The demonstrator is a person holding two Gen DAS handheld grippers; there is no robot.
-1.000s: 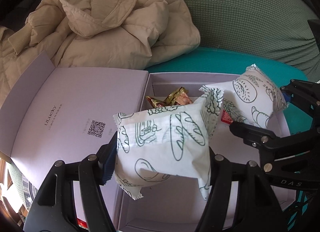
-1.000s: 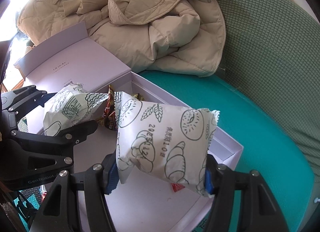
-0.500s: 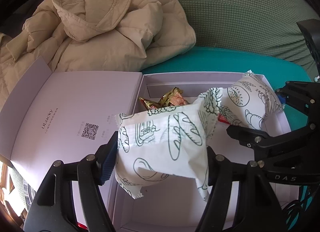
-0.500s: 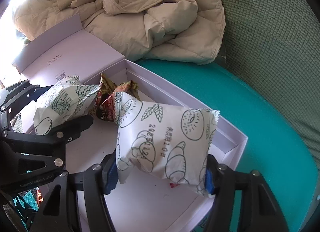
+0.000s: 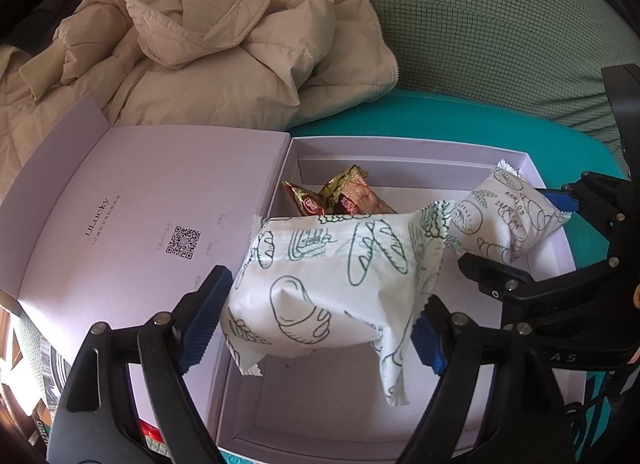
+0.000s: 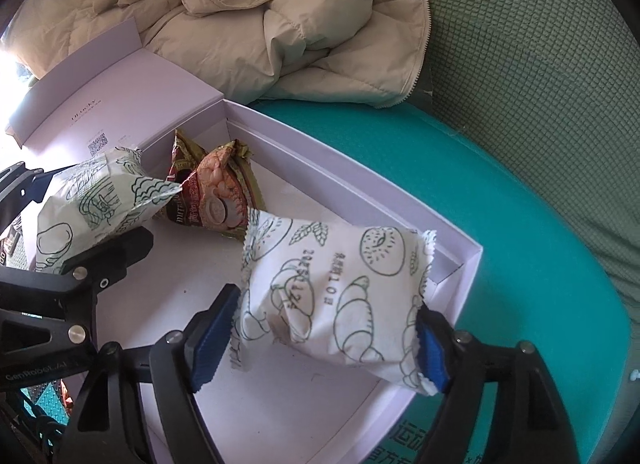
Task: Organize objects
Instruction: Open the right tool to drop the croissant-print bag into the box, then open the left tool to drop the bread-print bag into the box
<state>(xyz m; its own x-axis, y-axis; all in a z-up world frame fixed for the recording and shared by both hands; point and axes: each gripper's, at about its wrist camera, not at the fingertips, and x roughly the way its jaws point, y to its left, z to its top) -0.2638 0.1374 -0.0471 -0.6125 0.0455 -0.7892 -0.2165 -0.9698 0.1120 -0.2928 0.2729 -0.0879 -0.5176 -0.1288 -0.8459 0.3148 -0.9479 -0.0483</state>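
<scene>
Lavender cardboard gift box [image 5: 404, 152] with its lid [image 5: 160, 200] folded open to the left sits on the teal seat cushion [image 6: 500, 192], with a crumpled beige padded jacket [image 5: 224, 44] heaped at the far side. Both my claws hang over its tray. My left claw [image 5: 320, 320] has a white plastic snack packet printed with green bread drawings [image 5: 332, 284] between its blue pads; the jaws are opening, the left pad already clear and the right one perhaps still brushing the crimped edge. My right claw [image 6: 328, 338] is also opening around a second white bread-print packet [image 6: 336, 292], which hangs over the tray's near right corner. Two brown-and-gold foil sachets [image 6: 216, 192] lie in the far left part of the tray.

As I judge it, the risk lies with the right-hand packet: released this close to the rim, it could tip out onto the cushion. The left packet might snag on its pad and drop askew.

The tray floor under both packets is hidden, and I cannot make out the small red item at the bottom left of the left view.
</scene>
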